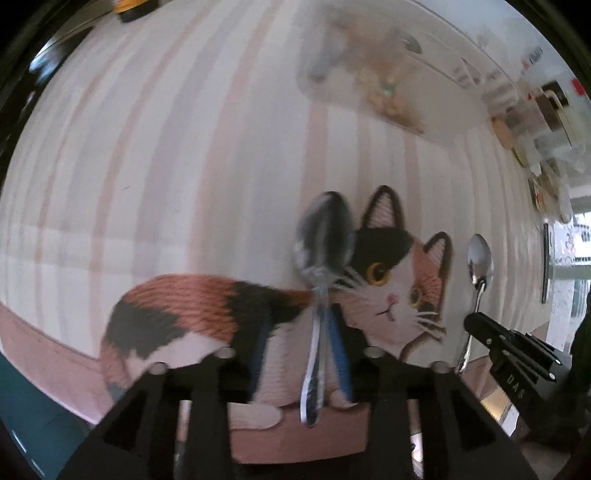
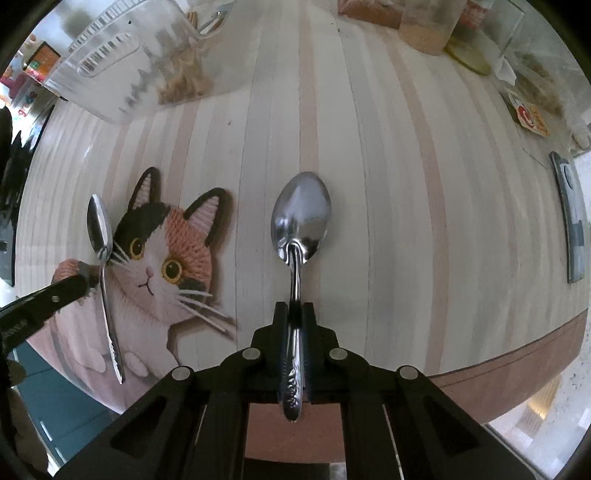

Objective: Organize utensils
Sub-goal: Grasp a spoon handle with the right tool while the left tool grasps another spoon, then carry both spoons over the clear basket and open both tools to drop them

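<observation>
Steel is the trouble here: two polished metal spoons, slim-handled and slippery, each ahead of a black two-finger gripper above a pale striped mat printed with a calico cat [image 2: 162, 266] that covers the worktop [image 2: 546, 395].

The right gripper [image 2: 295, 317] has its jaws narrowed tight on the handle of the right-hand spoon [image 2: 299, 236], bowl forward and pointing down at the mat. That grip sits on a thin, smooth shaft, so the spoon could pivot or slide out if it is swung quickly.

The left gripper [image 1: 295, 369] is the shakier case. Its jaws stand partly apart, and the left-hand spoon [image 1: 323, 254] shows blurred between them in the left wrist view; whether the pads press on its handle I cannot tell. In the right wrist view the same spoon seems to lie over the cat's flank. If the jaws are lifted without a firm hold, I judge it would drop or skid across the mat.

At the far edge stands a clear plastic container [image 2: 110, 70] with wooden sticks inside, probably where utensils belong. Jars of food [image 2: 424, 26], a printed packet [image 2: 532, 118] and a grey flat device [image 2: 572, 221] crowd the right side. Open mat lies between the spoons and the container.
</observation>
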### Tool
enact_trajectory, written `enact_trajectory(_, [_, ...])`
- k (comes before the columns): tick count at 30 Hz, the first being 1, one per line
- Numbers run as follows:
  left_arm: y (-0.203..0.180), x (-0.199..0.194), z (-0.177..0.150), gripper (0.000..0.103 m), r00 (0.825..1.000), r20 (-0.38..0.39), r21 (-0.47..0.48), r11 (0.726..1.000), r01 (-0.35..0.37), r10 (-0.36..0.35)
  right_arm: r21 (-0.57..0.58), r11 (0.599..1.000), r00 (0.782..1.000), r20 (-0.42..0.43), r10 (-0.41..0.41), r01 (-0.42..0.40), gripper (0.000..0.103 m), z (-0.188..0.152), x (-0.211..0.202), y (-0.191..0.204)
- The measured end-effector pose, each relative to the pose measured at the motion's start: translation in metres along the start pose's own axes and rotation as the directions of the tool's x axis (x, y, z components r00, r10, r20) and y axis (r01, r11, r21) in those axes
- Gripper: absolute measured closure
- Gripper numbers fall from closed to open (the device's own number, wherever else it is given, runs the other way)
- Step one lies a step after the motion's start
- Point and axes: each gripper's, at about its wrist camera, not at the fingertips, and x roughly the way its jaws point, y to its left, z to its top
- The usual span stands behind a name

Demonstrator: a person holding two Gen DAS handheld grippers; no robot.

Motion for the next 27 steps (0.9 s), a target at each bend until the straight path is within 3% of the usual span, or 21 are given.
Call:
enact_trajectory(5, [-0.026, 0.008, 0.012, 0.052, 0.997, 0.027, 0.056, 0.996, -0.075, 0.073, 0.016, 1.0, 1.0, 0.001, 0.018, -0.018, 0.096, -0.002, 0.001, -0.005])
enact_trajectory(8, [-0.038, 0.013, 0.019, 0.053, 0.987, 0.055, 0.08, 0.985, -0.154, 0.15, 0.021, 1.0, 1.0, 0.001, 0.019, -0.019, 0.096, 0.005, 0.001, -0.003])
enact_trajectory(10, [-0.045, 0.015, 0.021, 0.059, 0.977, 0.082, 0.092, 0.975, -0.203, 0.196, 0.025, 1.0, 1.0, 0.002, 0.019, -0.019, 0.096, 0.005, -0.001, -0.005])
enact_trajectory(11, [-0.049, 0.015, 0.024, 0.071, 0.977, 0.092, 0.102, 0.974, -0.201, 0.192, 0.025, 0.999, 1.0, 0.002, 0.02, -0.02, 0.096, 0.005, -0.002, -0.006])
enact_trajectory(18, [-0.052, 0.012, 0.028, 0.071, 0.972, 0.104, 0.107, 0.969, -0.223, 0.213, 0.033, 0.999, 0.999, 0.039, 0.036, -0.037, 0.1, 0.006, -0.012, -0.011])
enact_trajectory(27, [-0.045, -0.052, 0.023, 0.071, 0.955, 0.222, 0.091, 0.971, -0.223, 0.198, 0.092, 0.987, 0.987, 0.111, 0.118, -0.129, 0.1, 0.011, -0.049, -0.03])
